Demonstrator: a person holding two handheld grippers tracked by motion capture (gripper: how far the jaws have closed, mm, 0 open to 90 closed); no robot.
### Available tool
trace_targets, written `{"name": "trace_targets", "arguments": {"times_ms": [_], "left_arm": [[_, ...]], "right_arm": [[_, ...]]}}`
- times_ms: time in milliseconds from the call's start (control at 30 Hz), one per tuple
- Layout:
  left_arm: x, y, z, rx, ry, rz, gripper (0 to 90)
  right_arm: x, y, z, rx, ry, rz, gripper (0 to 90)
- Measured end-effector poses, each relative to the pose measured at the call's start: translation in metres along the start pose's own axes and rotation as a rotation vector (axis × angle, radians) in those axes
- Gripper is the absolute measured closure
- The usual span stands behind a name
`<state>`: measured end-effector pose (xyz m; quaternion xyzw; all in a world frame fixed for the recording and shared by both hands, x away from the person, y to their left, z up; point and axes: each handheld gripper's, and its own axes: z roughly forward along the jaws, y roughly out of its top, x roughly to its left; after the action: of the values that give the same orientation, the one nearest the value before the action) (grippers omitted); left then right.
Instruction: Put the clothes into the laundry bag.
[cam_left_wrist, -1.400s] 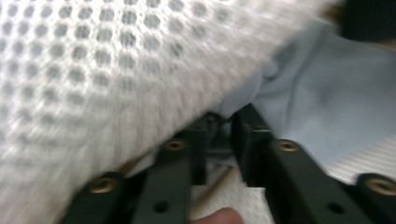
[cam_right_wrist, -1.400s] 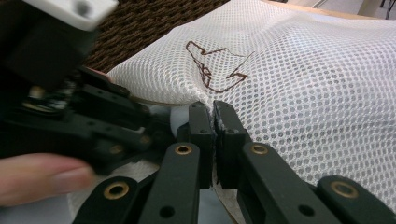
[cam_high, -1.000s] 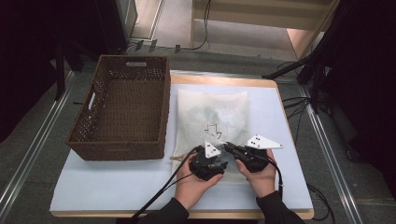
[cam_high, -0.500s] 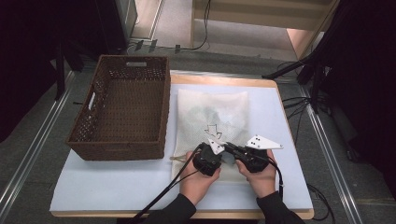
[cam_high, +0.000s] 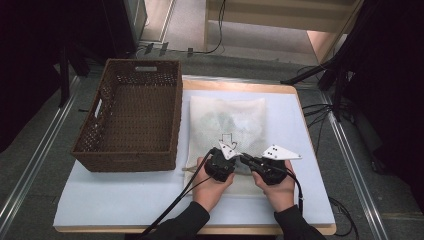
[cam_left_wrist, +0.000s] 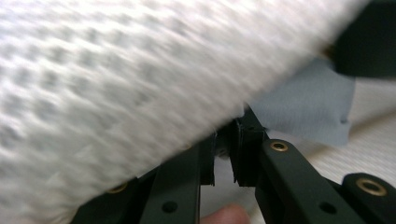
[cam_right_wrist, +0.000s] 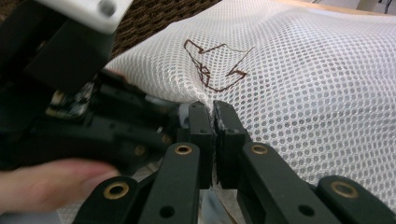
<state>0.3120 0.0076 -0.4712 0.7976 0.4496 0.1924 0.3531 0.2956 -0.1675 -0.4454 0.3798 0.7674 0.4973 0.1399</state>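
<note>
A brown wicker basket (cam_high: 131, 117) is sitting on the left of the table (cam_high: 100, 200), its inside looking bare. To its right a white mesh bag (cam_high: 227, 117) is lying flat, carrying something pale inside that is too faint to identify through the netting. At the bag's near edge the left gripper (cam_high: 231, 161) has just been closing and is now pinching the mesh between its jaws; in the left gripper view the netting is blurring across most of the frame. Just right of it, the right gripper (cam_high: 248, 161) is clamping the same edge with its jaws pressed together. A dark printed mark (cam_right_wrist: 212, 65) is showing on the bag, its meaning unclear.
</note>
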Motion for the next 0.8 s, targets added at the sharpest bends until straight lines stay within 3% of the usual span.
{"name": "trace_targets", "arguments": {"times_ms": [100, 167, 267, 333, 467, 600, 700, 800], "left_arm": [[0.006, 0.001, 0.003, -0.017, 0.098, -0.029, 81.9], [0.008, 0.000, 0.004, -0.032, 0.115, -0.052, 81.4], [0.008, -0.001, -0.002, -0.027, 0.057, -0.044, 78.3], [0.010, -0.002, -0.011, -0.012, -0.022, -0.033, 72.6], [0.011, -0.006, -0.034, -0.043, -0.089, 0.009, 64.0], [0.015, -0.011, -0.043, -0.038, -0.125, -0.009, 68.2], [0.009, -0.011, -0.035, -0.013, -0.137, 0.004, 76.0], [0.000, -0.010, -0.021, 0.008, -0.131, 0.010, 77.6]], "right_arm": [[0.001, -0.001, 0.002, 0.012, -0.001, -0.002, 88.1], [0.001, -0.001, 0.003, 0.014, 0.002, -0.002, 88.1], [0.001, -0.001, 0.003, 0.016, 0.000, 0.000, 88.1], [0.000, -0.001, 0.002, 0.012, -0.003, 0.001, 88.1], [-0.001, -0.001, 0.001, 0.012, -0.004, 0.009, 88.1], [-0.001, -0.001, 0.001, 0.010, -0.003, 0.012, 88.1], [0.000, -0.001, 0.001, 0.009, -0.003, 0.011, 88.1], [0.001, -0.001, 0.002, 0.012, -0.003, 0.006, 88.1]]}}
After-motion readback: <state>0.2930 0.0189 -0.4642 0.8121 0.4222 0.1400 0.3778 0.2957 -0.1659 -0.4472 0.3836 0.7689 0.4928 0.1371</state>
